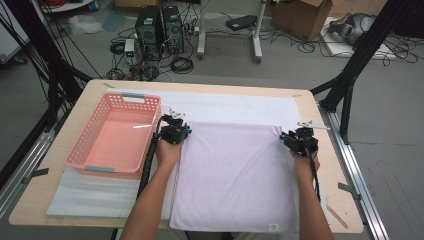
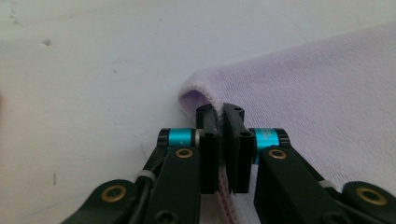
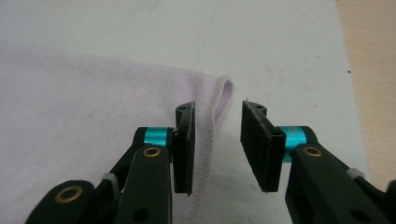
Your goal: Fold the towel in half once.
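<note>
On the wooden table [image 1: 320, 165], item one: a white sheet [image 1: 235, 106] spread across most of the top, serving as underlay for everything else.

Item two: a pale lilac towel [image 1: 232, 177], lying flat on the sheet at the right-centre of the table, roughly square, its near edge at the table's front edge and its far edge running between the two grippers. A small round mark sits near its front right corner.

Item three: a pink slotted plastic basket [image 1: 112, 135], at the left of the table, just beside the towel's left edge, with grey handle strips at its far and near rims.

Item four: left gripper [image 2: 220, 114], at the towel's far left corner. Jaws drawn together and clamped on the hemmed edge, which shows pinched between the pads; the corner curls up into a small loop just beyond the tips.

Item five: right gripper [image 3: 217, 116], at the towel's far right corner. Jaws stand apart, one on either side of the stitched right-hand hem; the left pad rests close against the fabric, the right pad stands clear of it over the white sheet. No grip made.
</note>
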The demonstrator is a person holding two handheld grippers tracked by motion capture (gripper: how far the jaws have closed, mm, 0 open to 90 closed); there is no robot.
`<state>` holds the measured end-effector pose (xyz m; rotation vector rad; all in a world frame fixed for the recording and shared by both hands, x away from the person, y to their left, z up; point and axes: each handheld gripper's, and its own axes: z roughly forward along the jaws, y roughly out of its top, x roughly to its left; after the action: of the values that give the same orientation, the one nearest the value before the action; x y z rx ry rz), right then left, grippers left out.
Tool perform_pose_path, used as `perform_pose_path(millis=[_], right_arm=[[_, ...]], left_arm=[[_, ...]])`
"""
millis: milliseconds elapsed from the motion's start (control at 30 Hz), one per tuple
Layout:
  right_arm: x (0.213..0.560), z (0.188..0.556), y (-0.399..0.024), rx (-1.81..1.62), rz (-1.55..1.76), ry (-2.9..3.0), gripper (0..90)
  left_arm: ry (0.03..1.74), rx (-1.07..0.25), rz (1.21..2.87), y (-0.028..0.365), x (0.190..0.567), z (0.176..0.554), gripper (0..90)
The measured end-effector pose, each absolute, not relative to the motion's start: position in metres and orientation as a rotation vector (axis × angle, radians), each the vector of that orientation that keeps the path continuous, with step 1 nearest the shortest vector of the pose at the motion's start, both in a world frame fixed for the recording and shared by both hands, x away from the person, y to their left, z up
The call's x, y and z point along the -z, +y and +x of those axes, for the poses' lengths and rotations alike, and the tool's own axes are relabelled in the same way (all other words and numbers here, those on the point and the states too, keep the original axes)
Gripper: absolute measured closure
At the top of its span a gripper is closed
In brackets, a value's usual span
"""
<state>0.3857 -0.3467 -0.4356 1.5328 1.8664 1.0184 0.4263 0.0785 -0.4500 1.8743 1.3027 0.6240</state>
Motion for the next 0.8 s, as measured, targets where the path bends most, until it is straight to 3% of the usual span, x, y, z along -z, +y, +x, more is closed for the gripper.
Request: perform_pose_path(millis=[200,233,300,367,400,433,467,567,600,633,800], right_arm=[[0.429,0.367,-0.352,-1.125,1.501,1.971,60.6],[0.432,0.365,-0.351,-1.118,1.493,1.997,60.5],[0.435,0.365,-0.35,-1.094,1.493,2.011,60.2],[0.449,0.366,-0.345,-1.03,1.538,2.048,67.0],[0.449,0.366,-0.345,-1.03,1.538,2.048,67.0],[0.449,0.365,-0.344,-1.019,1.522,2.023,81.7],[0.449,0.364,-0.345,-1.022,1.523,2.017,86.2],[0.448,0.365,-0.342,-0.941,1.514,1.961,87.3],[0.448,0.364,-0.34,-0.904,1.538,1.913,71.5],[0.447,0.363,-0.34,-0.873,1.555,1.882,63.2],[0.436,0.337,-0.357,-1.051,1.547,1.862,57.7]], left_arm=[[1.389,-0.653,1.8,0.082,0.45,0.429,84.0],[1.379,-0.663,1.808,0.081,0.45,0.429,79.9],[1.378,-0.654,1.81,0.081,0.45,0.428,61.2],[1.385,-0.621,1.81,0.084,0.449,0.426,52.1],[1.379,-0.606,1.811,0.085,0.448,0.424,52.1],[1.378,-0.602,1.803,0.087,0.448,0.422,50.8],[1.372,-0.594,1.79,0.088,0.447,0.418,49.3],[1.342,-0.561,1.783,0.09,0.445,0.412,46.5],[1.298,-0.539,1.78,0.09,0.442,0.406,45.7],[1.275,-0.519,1.779,0.09,0.44,0.404,44.4],[1.147,-0.436,1.789,0.088,0.425,0.388,36.8]])
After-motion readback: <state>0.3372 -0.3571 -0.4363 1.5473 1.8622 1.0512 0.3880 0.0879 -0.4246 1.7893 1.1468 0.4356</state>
